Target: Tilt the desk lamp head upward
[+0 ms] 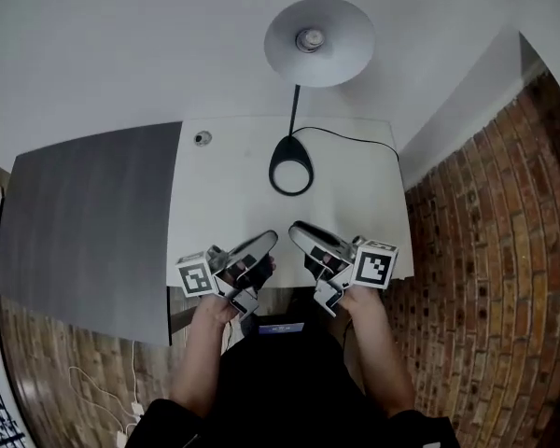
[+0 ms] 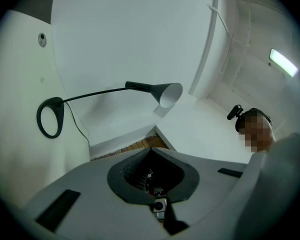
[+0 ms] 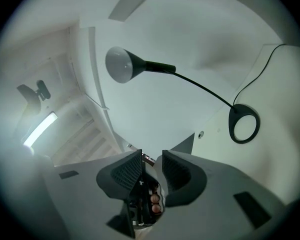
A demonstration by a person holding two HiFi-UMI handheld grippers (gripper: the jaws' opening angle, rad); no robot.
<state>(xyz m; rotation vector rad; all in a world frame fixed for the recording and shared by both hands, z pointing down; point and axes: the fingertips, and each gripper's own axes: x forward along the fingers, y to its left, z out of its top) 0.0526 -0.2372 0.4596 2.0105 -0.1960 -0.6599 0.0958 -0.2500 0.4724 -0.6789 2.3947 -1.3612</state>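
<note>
The desk lamp stands at the back of the white desk (image 1: 224, 203). Its grey shade (image 1: 319, 40) faces up toward me with the bulb showing, on a thin black stem above a black ring base (image 1: 290, 166). Both grippers hover at the desk's near edge, well short of the lamp. My left gripper (image 1: 269, 239) has its jaw tips together with nothing in them. My right gripper (image 1: 297, 229) stands open and empty. The left gripper view shows the lamp head (image 2: 165, 91) and base (image 2: 50, 117) beyond the gripper (image 2: 152, 151). The right gripper view shows the head (image 3: 122, 64) and base (image 3: 244, 124) past the gripper (image 3: 152, 156).
A dark grey panel (image 1: 93, 222) adjoins the desk on the left. A cable hole (image 1: 203, 139) sits near the desk's back left, and the lamp cord (image 1: 355, 138) runs off to the right. Brick floor (image 1: 485, 250) lies right of the desk, with a white wall behind.
</note>
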